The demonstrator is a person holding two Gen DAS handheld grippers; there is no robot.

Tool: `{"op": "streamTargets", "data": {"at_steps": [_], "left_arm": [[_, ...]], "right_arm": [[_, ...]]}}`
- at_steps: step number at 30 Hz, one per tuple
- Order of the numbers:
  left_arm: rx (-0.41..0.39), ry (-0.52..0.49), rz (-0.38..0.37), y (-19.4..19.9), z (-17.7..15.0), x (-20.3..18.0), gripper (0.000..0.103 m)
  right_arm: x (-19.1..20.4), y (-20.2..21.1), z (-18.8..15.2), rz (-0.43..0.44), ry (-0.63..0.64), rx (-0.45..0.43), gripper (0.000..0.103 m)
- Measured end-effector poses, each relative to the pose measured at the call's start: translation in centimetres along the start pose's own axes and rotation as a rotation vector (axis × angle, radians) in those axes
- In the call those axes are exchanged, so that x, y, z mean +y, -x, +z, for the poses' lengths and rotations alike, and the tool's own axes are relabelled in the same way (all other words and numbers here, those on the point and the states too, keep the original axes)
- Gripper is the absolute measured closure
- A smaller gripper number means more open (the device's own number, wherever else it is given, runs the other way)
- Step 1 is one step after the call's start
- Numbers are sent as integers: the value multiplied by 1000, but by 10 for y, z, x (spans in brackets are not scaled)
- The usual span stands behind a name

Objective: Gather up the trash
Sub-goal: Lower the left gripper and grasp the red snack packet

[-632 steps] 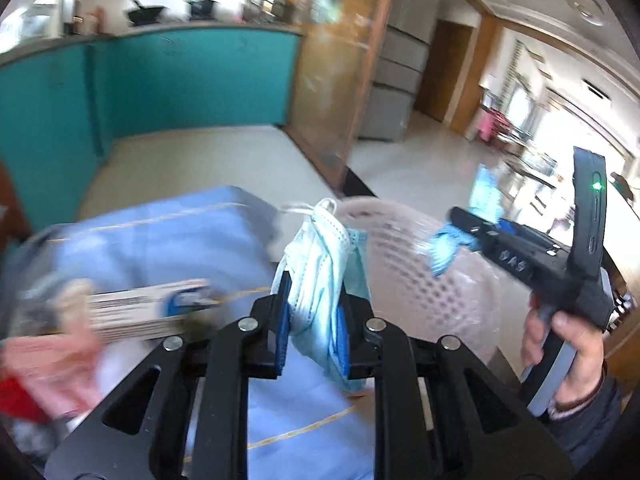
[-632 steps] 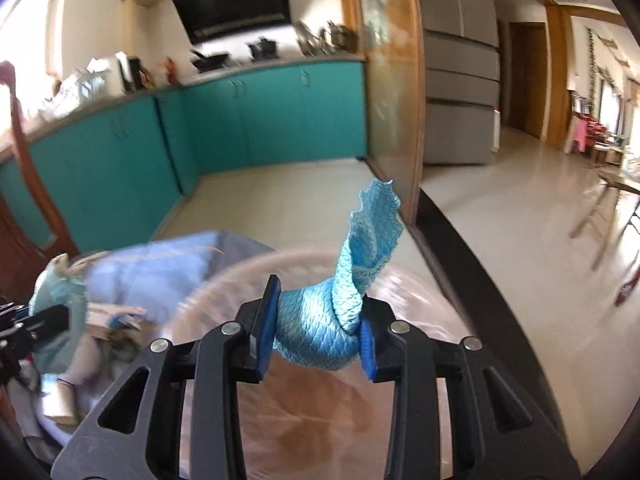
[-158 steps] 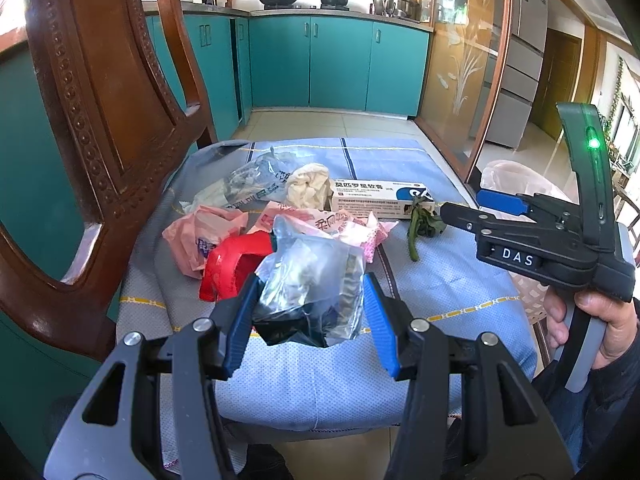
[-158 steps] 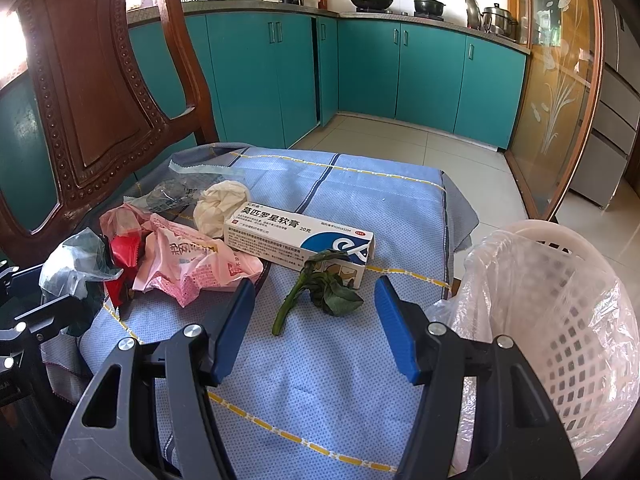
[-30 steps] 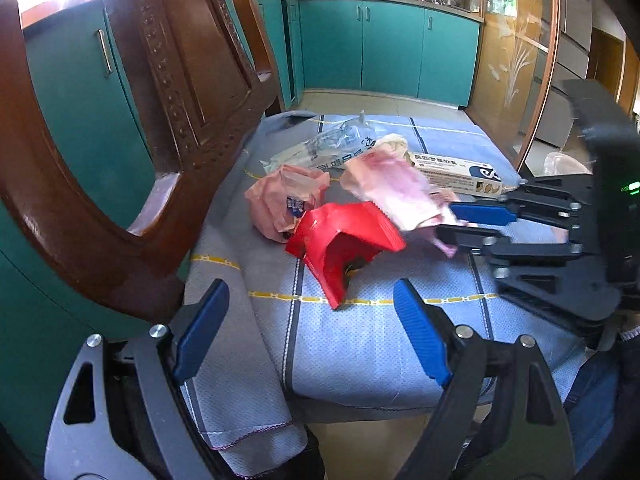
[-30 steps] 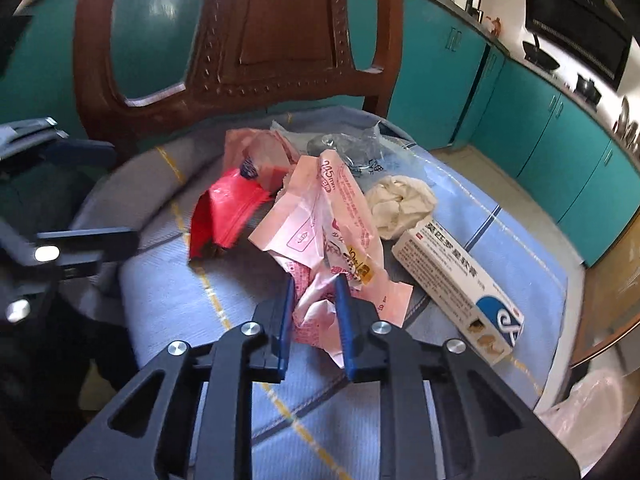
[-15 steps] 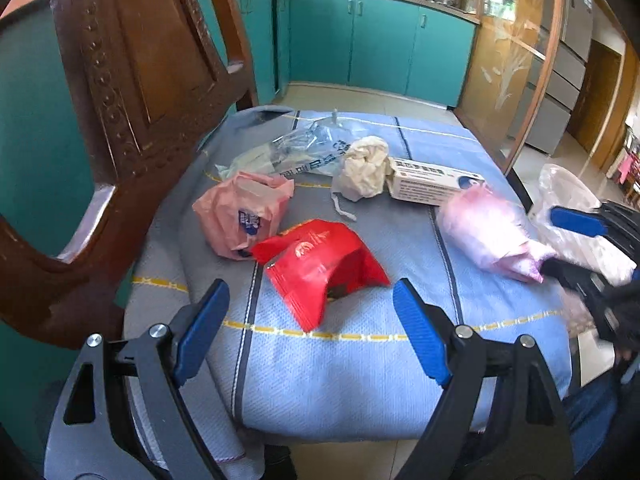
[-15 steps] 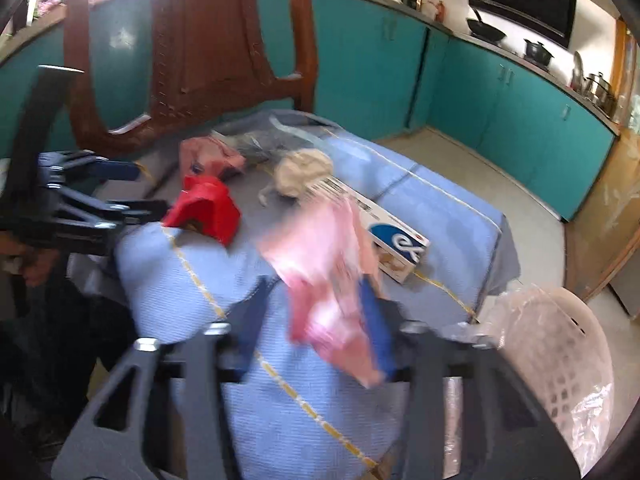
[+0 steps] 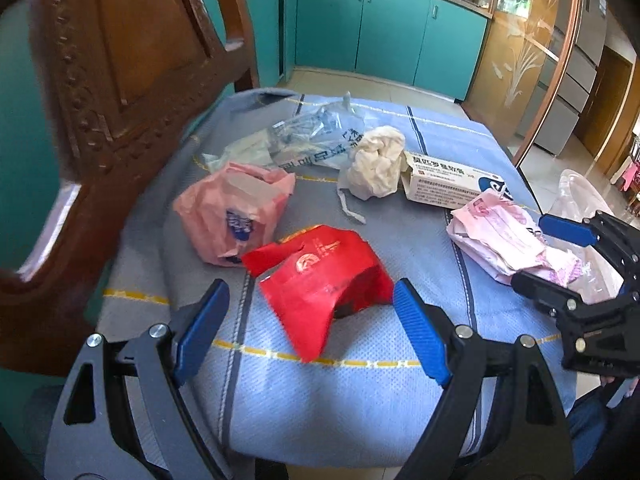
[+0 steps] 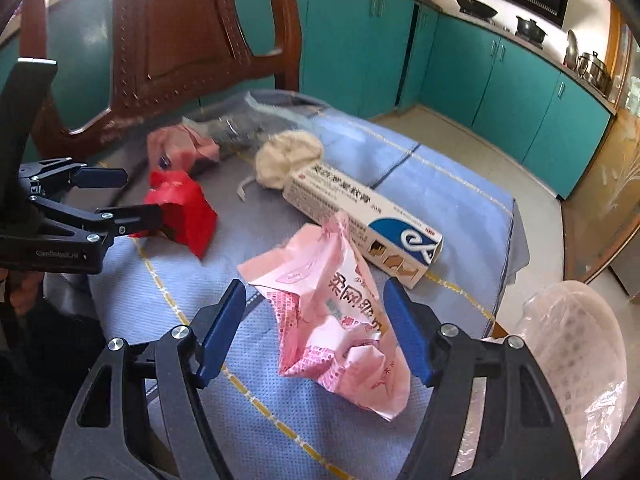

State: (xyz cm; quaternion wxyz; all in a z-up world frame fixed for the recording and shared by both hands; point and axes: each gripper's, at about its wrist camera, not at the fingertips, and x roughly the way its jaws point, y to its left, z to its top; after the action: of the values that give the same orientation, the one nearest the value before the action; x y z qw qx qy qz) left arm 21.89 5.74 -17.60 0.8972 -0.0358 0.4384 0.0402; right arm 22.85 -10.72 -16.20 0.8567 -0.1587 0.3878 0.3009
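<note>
Right gripper (image 10: 312,328) first: jaws opening, blue pads clear of the pink tissue wrapper (image 10: 340,320) that sits between them. The wrapper looks released, though the near end may still be off the cloth; cannot tell for sure. It lies short of the bin, so it seems dropped or let go early rather than placed. Printed on it in red are large Chinese characters, partly creased and not fully legible.

Left gripper (image 9: 308,328): spread wide, nothing pinched, pads either side of the red packet (image 9: 324,284) without touching it. Likely lined up for the next pick. The packet bears a round gold emblem and small gold lettering too fine to read.

Near right: plastic-lined bin (image 10: 576,360), just beside the seat edge, set close so trash has a short trip.

Middle: all items rest on a blue cloth (image 9: 360,400) draped over a chair seat. The long white carton (image 10: 360,208) lies flat just beyond the wrapper, with a line of Chinese print and a blue-and-white swirl logo at one end. A pink plastic bag (image 9: 232,212) with a small blue mark sits left of the red packet.

Far: crumpled white tissue (image 9: 376,164) touching the carton's end; behind it a clear plastic bag (image 9: 312,140) with dark printed characters. The carved wooden chair back (image 9: 120,60) stands at left.
</note>
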Motion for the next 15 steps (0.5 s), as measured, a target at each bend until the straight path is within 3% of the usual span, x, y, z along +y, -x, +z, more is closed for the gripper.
{"op": "streamTargets", "data": {"at_steps": [8,11,15], "left_arm": [[63,14,13,-31,3,-10,16],[66,-5,11,-32,1,-16,26],[62,-14,1,-28,-3,-18,49]], "right_arm": [[-7,-7,-2,-10,-34,26,30],[-10,-14,-3,-20,-43,49,30],[-11,-18,-4,-15,-53,58,30]]}}
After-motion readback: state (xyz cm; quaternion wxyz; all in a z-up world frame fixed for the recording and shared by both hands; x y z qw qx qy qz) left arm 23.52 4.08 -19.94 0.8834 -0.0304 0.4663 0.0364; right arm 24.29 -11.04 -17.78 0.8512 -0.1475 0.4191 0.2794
